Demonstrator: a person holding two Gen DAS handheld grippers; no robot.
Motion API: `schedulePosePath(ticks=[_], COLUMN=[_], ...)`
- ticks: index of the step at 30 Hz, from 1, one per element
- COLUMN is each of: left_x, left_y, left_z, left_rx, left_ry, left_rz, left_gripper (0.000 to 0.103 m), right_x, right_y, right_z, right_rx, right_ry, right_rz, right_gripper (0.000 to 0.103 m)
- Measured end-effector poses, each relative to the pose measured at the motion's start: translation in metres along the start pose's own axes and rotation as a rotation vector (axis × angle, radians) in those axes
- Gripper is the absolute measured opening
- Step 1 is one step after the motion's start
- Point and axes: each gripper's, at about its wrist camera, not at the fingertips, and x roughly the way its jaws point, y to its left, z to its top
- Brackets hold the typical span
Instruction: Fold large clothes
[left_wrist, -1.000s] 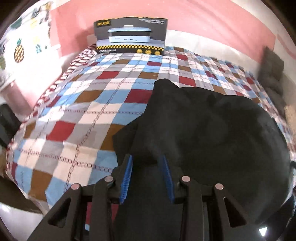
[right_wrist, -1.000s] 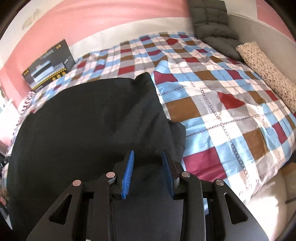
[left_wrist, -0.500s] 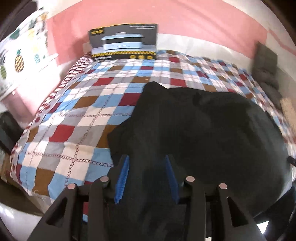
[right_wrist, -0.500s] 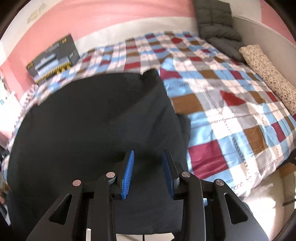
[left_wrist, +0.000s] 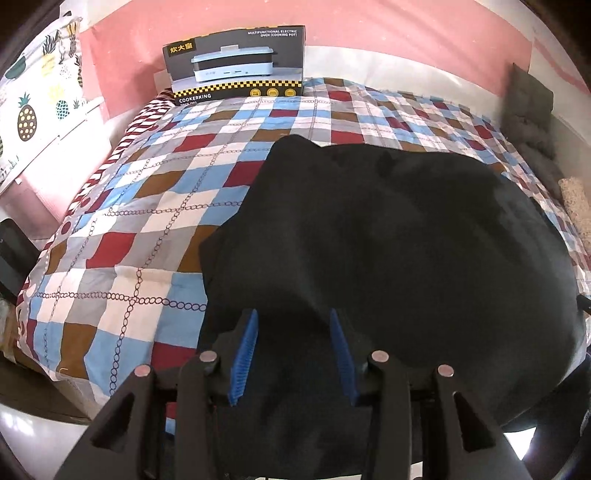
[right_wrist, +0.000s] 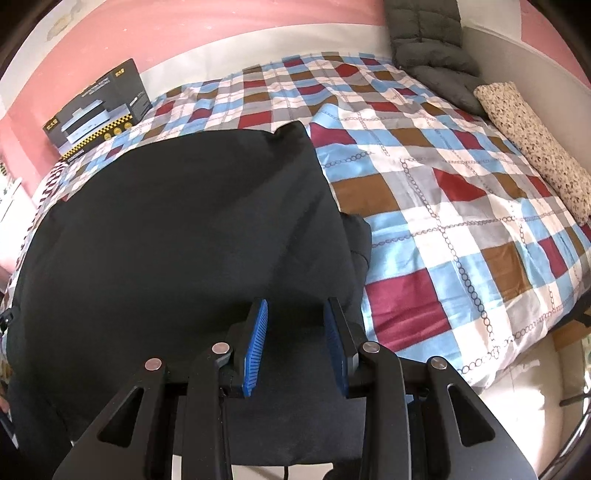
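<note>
My left gripper (left_wrist: 293, 334) has just been opening, and its blue pads (left_wrist: 244, 350) now stand apart with the black garment (left_wrist: 388, 240) between them, the cloth dark enough that I cannot tell whether they still press it; my right gripper (right_wrist: 293, 325) has its pads (right_wrist: 255, 347) set narrower over the same cloth, and there too I cannot tell if it is pinched. The garment lies spread on the checked bedspread (left_wrist: 147, 206) at the near edge of the bed, its long axis running sideways between my two hands, one corner peaking toward the far wall. Only my left view reads the boxed cooker (left_wrist: 236, 62) square-on; only my right shows the speckled pillow (right_wrist: 535, 147) and grey cushion (right_wrist: 432, 48) clearly.
</note>
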Motion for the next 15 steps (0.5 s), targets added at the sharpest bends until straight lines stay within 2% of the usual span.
schedulePosePath(ticks=[4, 7, 11, 13, 15], left_x=[-0.002, 0.001, 0.011, 0.015, 0.02], left_y=[0.001, 0.005, 0.013, 0.018, 0.028], left_z=[0.005, 0.006, 0.008, 0.009, 0.012], left_rx=[-0.004, -0.014, -0.027, -0.035, -0.065], left_ry=[-0.017, -0.015, -0.001, -0.003, -0.004], left_rz=[0.005, 0.005, 0.02, 0.025, 0.016], left_gripper=[0.043, 0.05, 0.051, 0.053, 0.06], right_x=[0.001, 0.004, 0.012, 0.015, 0.019], right_y=[0.002, 0.002, -0.003, -0.009, -0.015], right_z=[0.004, 0.005, 0.008, 0.009, 0.01], right_rx=[-0.01, -0.011, -0.007, 0.003, 0.019], right_ry=[-0.012, -0.013, 0.0, 0.004, 0.009], right_rz=[0.02, 0.021, 0.02, 0.025, 0.032], right_gripper=[0.053, 0.055, 0.067, 0.068, 0.071])
